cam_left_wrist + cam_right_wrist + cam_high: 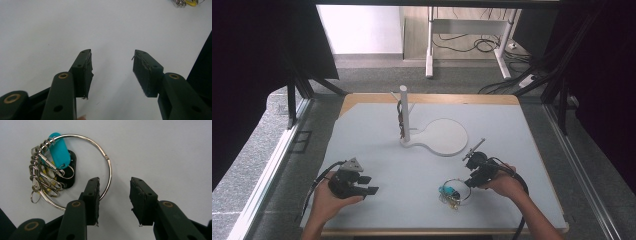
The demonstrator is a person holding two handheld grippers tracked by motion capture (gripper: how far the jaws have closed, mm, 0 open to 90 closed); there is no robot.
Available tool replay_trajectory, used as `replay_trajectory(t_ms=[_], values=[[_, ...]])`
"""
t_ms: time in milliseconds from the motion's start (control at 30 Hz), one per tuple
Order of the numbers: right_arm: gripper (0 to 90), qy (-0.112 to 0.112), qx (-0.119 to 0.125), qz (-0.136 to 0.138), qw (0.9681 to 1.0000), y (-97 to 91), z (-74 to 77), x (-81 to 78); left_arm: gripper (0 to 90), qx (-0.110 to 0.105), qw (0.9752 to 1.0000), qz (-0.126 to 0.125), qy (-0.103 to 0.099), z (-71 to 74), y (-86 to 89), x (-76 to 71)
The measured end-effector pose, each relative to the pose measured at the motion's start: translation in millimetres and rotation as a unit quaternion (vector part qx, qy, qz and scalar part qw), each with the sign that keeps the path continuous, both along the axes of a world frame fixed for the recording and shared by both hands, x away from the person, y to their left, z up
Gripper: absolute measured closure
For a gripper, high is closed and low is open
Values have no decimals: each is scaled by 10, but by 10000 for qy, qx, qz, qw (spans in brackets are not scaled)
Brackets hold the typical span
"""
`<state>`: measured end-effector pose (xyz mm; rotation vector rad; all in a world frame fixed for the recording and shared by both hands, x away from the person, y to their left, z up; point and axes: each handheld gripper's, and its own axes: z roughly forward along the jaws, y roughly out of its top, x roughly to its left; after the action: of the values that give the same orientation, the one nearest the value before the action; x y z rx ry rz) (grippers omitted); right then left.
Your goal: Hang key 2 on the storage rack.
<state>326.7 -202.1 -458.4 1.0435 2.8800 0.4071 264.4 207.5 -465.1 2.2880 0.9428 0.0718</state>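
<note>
Key ring [82,167] lies flat on table [422,190], near front edge, right of centre. Right gripper [114,192] just beside it, jaws apart, empty, one jaw over ring's wire. Left gripper [112,67] well apart at front left, jaws wide, empty, bare tabletop around. Stand [404,112] mid-table. Right gripper view resolves teal tag [59,150], small rings.
</note>
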Motion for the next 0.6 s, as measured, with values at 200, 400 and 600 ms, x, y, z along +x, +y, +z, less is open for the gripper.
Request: replay_trajectory(t_ms=[200,400,600], values=[[622,122,-83,22,9999,64,-68,33,502,-29,10000,-2,18,-2,7,-14],[662,345,-260,-160,9989,117,-142,56,502,59,10000,-64,11,-17,12,-5],[720,567,-374,-299,9972,142,-164,78,501,72,9999,-84,37,-31,-11,-3]])
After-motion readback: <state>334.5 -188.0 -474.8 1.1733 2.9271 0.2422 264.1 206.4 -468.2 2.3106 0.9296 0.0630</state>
